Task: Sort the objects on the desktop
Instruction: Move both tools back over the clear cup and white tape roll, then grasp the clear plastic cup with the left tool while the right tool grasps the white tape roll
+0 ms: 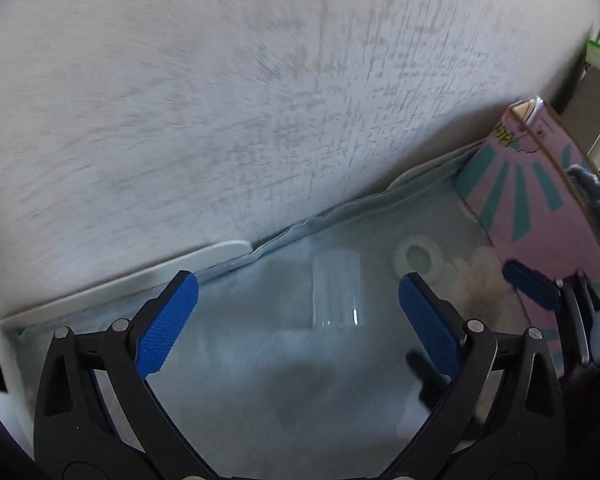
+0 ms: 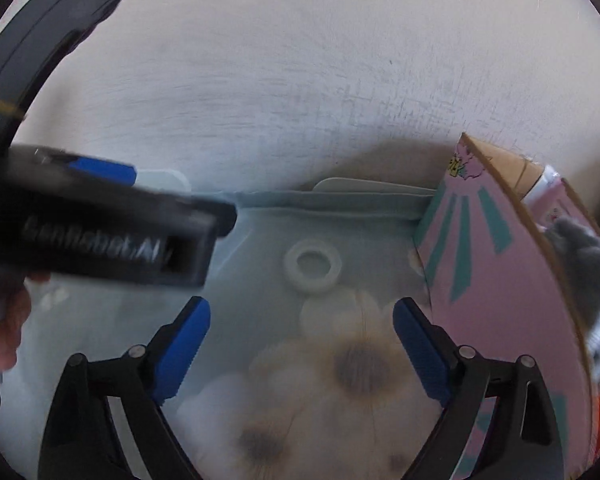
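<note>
Clear plastic cup (image 1: 336, 288) lies on the pale blue cloth (image 1: 236, 360), dead ahead of the left gripper (image 1: 298, 320), jaws wide and empty, lined up to straddle it. Right gripper (image 2: 302, 354), likewise spread and empty, faces the white ring (image 2: 312, 268) beside the pink box (image 2: 496, 292).

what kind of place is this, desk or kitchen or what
Probably a home desk against a plain wall: a floral desk mat, a roll of clear tape and a pink cardboard box holding odds and ends.
</note>
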Demonstrator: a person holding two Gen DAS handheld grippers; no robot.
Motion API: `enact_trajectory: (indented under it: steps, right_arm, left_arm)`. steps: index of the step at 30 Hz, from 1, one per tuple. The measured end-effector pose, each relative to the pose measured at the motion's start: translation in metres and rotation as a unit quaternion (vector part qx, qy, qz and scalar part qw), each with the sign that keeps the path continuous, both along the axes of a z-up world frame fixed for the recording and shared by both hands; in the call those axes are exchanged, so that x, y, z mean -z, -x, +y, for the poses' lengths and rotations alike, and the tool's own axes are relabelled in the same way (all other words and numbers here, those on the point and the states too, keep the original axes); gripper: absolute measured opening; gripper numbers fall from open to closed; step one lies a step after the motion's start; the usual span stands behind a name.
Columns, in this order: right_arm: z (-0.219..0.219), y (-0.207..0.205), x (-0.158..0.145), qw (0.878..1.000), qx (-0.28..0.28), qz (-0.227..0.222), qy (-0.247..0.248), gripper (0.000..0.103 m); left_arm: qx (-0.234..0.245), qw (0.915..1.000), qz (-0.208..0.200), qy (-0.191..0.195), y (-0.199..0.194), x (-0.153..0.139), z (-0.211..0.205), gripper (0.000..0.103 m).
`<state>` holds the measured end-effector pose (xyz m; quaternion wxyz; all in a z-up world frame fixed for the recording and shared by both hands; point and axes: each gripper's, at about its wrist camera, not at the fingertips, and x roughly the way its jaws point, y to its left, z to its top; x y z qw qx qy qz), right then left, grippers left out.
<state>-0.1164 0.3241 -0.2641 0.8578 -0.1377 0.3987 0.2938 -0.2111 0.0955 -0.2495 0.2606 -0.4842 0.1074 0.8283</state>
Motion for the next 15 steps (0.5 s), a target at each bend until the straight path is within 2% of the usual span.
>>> enact_trajectory:
  steps: [3,8,15]
  right_arm:
    - [0.0,-0.021,0.011,1.0,0.006,0.007,-0.004,0.078]
    - [-0.001,-0.042,0.019,1.0,-0.006,0.008,-0.009,0.073]
    - [0.003,-0.055,0.022,1.0,-0.018,0.014,-0.01,0.073]
  left_arm:
    - [0.005,1.0,0.0,0.005,0.001,0.01,0.007,0.1]
    - [0.003,1.0,-0.004,0.007,0.001,0.023,0.01,0.098]
    - [-0.006,0.9996,-0.024,-0.012,0.001,0.034,0.006,0.08]
